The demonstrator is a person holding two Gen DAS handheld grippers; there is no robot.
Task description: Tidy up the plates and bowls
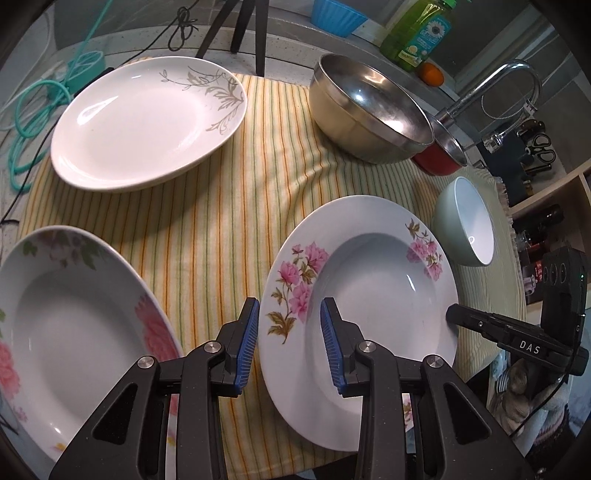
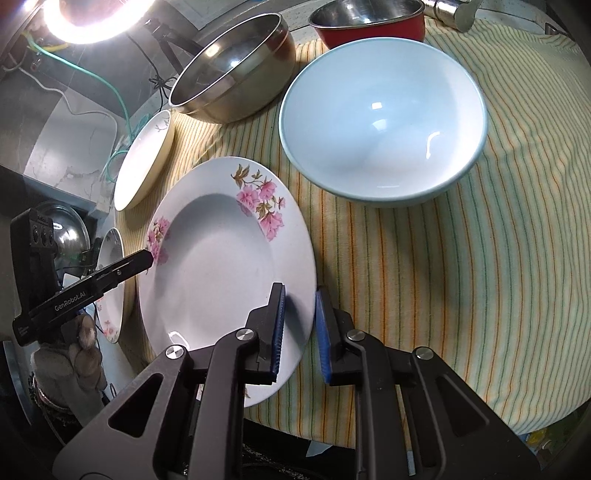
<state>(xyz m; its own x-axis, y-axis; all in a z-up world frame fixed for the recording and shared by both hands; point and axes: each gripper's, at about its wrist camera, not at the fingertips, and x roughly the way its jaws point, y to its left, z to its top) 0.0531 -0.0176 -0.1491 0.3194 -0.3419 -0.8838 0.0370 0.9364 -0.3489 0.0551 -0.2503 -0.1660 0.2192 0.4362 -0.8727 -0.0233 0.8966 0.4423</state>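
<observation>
- White pink-flowered plate (image 1: 369, 295) lies lower centre in both views, on striped cloth (image 1: 229, 221).
- Right gripper (image 2: 299, 328) clamped on plate's right rim, one pad above, one below.
- Left gripper (image 1: 290, 343) straddles left rim; jaws apart, grip cannot be told.
- Pale bowl (image 2: 380, 122) upper right, just beside plate.

"DAS" in white letters on the black body of the right claw (image 1: 452, 314) (side facing the left wrist camera). "GenRobot.AI" in white along the black arm of the left claw (image 2: 147, 256); smaller print near its rear end too small to read. Green bottle (image 1: 417, 33) carries a daisy label, its text blurred, unreadable.
</observation>
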